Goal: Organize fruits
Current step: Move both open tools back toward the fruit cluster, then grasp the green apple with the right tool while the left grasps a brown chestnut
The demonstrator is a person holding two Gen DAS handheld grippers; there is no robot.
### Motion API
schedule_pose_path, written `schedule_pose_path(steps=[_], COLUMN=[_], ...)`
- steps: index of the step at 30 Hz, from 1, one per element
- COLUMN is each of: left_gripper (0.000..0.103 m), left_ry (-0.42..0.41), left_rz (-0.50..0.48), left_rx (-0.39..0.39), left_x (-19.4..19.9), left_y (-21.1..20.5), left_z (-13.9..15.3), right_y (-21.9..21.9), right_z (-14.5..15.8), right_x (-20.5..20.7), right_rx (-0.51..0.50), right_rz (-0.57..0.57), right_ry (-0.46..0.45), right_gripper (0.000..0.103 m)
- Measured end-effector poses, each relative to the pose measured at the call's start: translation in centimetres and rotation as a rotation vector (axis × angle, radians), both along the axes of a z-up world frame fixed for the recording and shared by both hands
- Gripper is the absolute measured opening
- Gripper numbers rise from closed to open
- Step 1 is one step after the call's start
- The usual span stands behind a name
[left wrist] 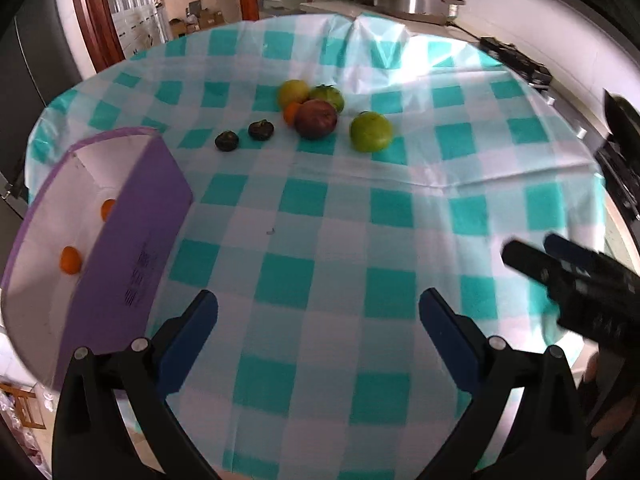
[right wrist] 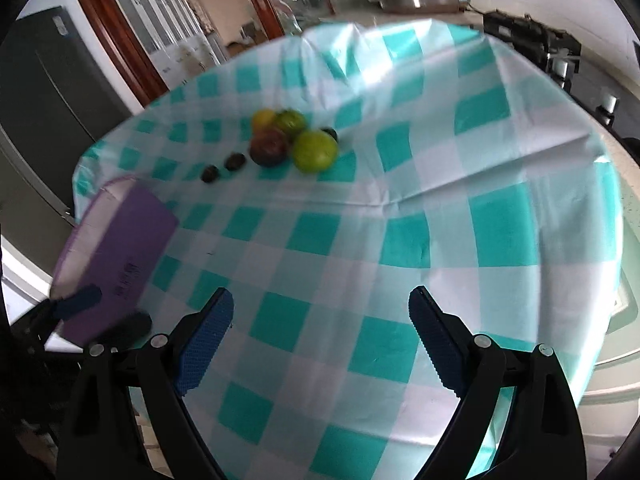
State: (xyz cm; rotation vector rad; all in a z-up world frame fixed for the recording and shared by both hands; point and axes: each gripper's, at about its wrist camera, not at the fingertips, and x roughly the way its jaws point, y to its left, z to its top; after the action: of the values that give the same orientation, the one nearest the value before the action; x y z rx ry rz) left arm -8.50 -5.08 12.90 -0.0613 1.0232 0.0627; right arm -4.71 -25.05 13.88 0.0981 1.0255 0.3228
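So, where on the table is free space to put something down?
The checked cloth is bare between the purple box, the fruit cluster and both grippers, left gripper, right gripper. It is crowded around the two dark fruits beside the cluster.

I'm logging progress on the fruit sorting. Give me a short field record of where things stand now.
box: purple box at table's left, open top
fruit in box: two small oranges
fruit on cloth: green fruit, dark red fruit, yellow fruit, second green fruit, small orange, two small dark fruits
left tongs: open, empty, near the box
right tongs: open, empty, over the checked cloth
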Motion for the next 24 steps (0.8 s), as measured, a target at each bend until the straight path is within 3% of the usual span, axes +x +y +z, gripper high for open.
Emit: schedule_pose_path(steps=[8, 17, 21, 24], left_gripper=[0.101, 0.101, 0.101, 0.101], left_ry=[0.025, 0.007, -0.020, -0.022], left_rz=[0.046, -0.020, 0.016, 0.059], left_rx=[0.014, 0.086, 0.120, 0.106], left_x=[9.4, 17.5, 19.8, 21.7], left_y=[4.9, 7.8, 8.7, 9.6], left_z=[-4.9, -9.5, -10.7, -11.1], right_y=[3.6, 11.2, 12.6, 13.7], right_z=[-3.9, -9.2, -10.6, -11.3], right_x=[8.8, 20.9, 23.1, 23.8], right_rx=[-0.095, -0.204, -0.237, -0.289], right_rz=[-0.006, 0.003, 0.015, 0.042], right_ry=[0.048, 0.043, 0.040, 0.027], right_gripper=[0.087, 0.087, 0.086, 0.079])
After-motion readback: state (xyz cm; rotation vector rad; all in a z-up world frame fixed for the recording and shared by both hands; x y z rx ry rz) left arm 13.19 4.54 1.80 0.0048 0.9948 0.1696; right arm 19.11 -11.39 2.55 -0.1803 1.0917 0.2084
